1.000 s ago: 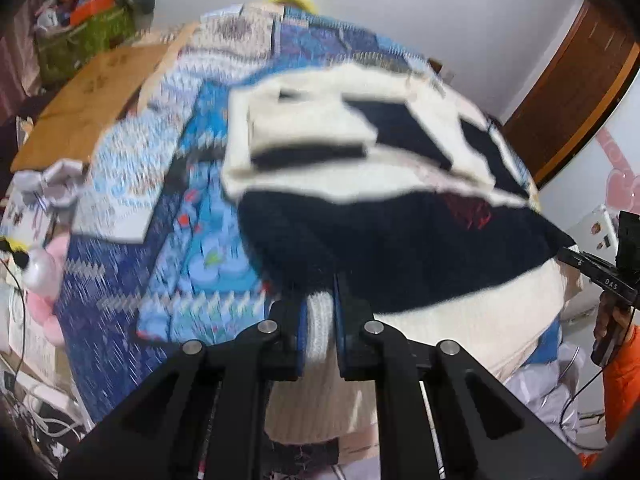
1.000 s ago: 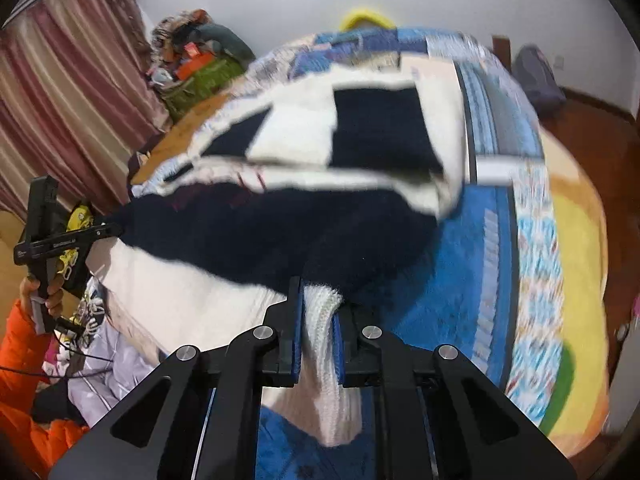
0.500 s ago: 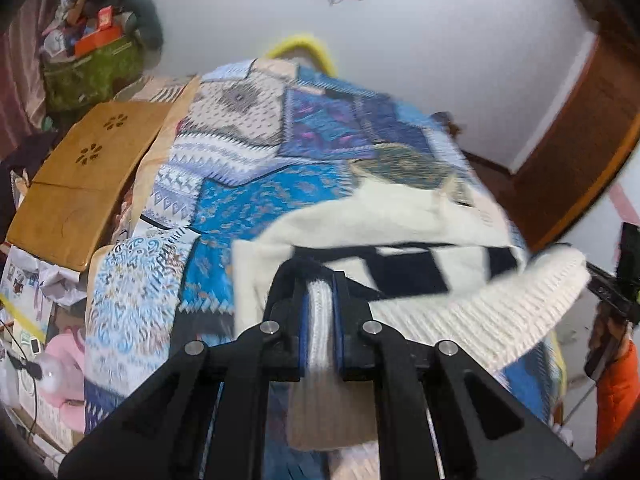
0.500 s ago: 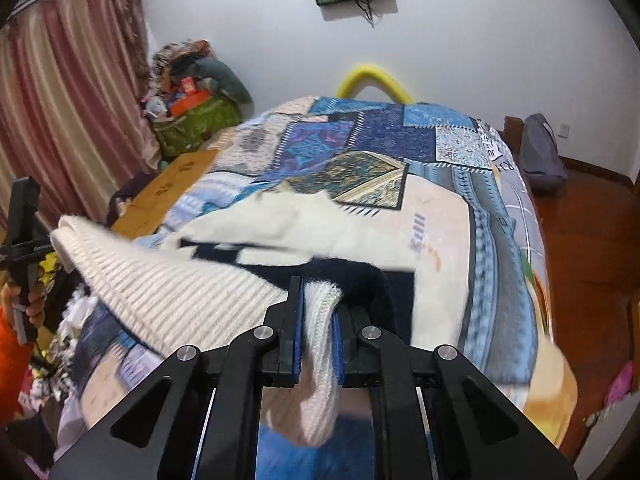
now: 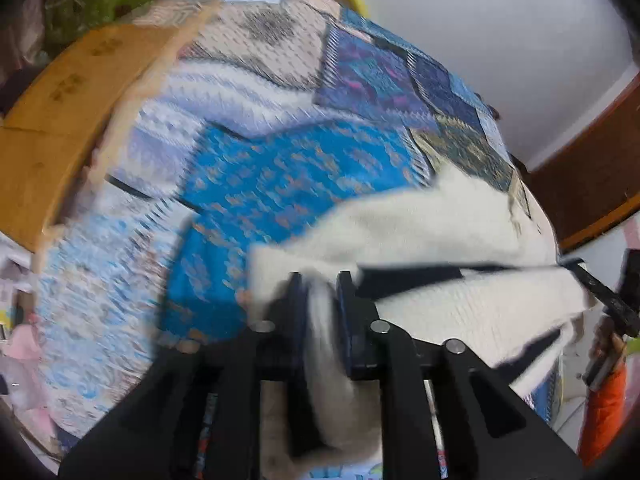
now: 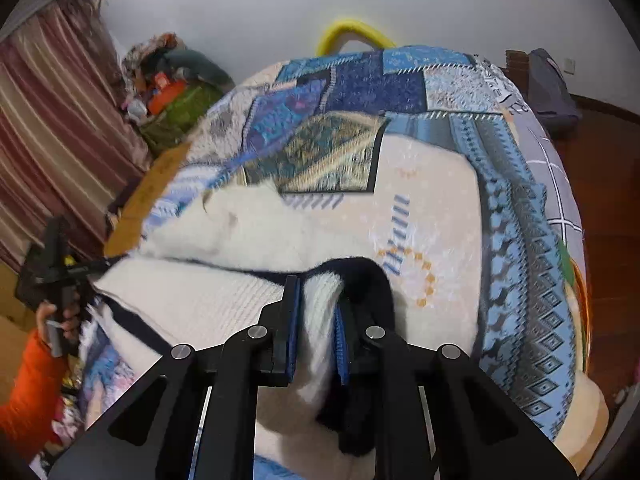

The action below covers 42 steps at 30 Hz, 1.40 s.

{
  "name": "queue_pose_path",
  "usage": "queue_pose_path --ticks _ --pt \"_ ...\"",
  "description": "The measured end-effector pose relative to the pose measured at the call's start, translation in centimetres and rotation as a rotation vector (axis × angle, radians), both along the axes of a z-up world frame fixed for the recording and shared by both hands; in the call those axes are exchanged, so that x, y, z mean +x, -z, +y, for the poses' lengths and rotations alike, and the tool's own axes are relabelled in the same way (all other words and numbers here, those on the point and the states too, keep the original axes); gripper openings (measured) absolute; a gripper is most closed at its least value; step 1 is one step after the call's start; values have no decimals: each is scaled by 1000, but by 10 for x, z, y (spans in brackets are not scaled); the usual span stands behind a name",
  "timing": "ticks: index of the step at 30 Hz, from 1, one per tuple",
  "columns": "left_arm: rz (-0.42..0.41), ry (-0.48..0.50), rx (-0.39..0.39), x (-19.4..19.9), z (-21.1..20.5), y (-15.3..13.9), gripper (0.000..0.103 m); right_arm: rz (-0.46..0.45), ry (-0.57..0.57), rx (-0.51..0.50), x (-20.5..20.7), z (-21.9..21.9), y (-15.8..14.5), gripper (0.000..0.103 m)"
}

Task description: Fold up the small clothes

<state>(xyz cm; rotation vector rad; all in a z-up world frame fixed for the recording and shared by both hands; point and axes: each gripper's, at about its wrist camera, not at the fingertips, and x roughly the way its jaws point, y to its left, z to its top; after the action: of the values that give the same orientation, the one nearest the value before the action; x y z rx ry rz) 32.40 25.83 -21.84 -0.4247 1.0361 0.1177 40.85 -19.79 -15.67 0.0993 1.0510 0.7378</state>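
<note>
Left gripper [image 5: 318,312] is loosening: its jaws have just been opening, with the cream hem of the sweater [image 5: 472,300] lying between them, no longer pinched. Blur is hiding finer detail, and no writing is readable.

Right gripper [image 6: 314,330] is also parting slightly, though its pads are seemingly pressing the white-and-navy fold. The sweater is lying doubled over on the patchwork quilt [image 6: 440,216]. I judge the fold is being released; next, both claws need withdrawing cleanly.
</note>
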Motion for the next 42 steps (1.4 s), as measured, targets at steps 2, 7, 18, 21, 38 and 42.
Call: queue_pose_path --ticks 2,7,18,21,38,42 --pt "-26 -70 101 -2 10 -14 49 -30 53 -2 3 -9 -12 26" --pt "-35 -99 147 -12 27 -26 52 -140 174 -80 5 -29 -31 54" --pt "32 50 246 -49 2 1 57 -229 57 -202 -27 -35 -26 72" --pt "37 108 264 -47 -12 6 60 -204 -3 -231 -28 -26 -15 72" --pt "23 114 144 29 -7 15 64 -126 -18 -176 18 26 18 72" --pt "29 110 131 38 -7 23 63 -87 -13 -178 25 26 25 68"
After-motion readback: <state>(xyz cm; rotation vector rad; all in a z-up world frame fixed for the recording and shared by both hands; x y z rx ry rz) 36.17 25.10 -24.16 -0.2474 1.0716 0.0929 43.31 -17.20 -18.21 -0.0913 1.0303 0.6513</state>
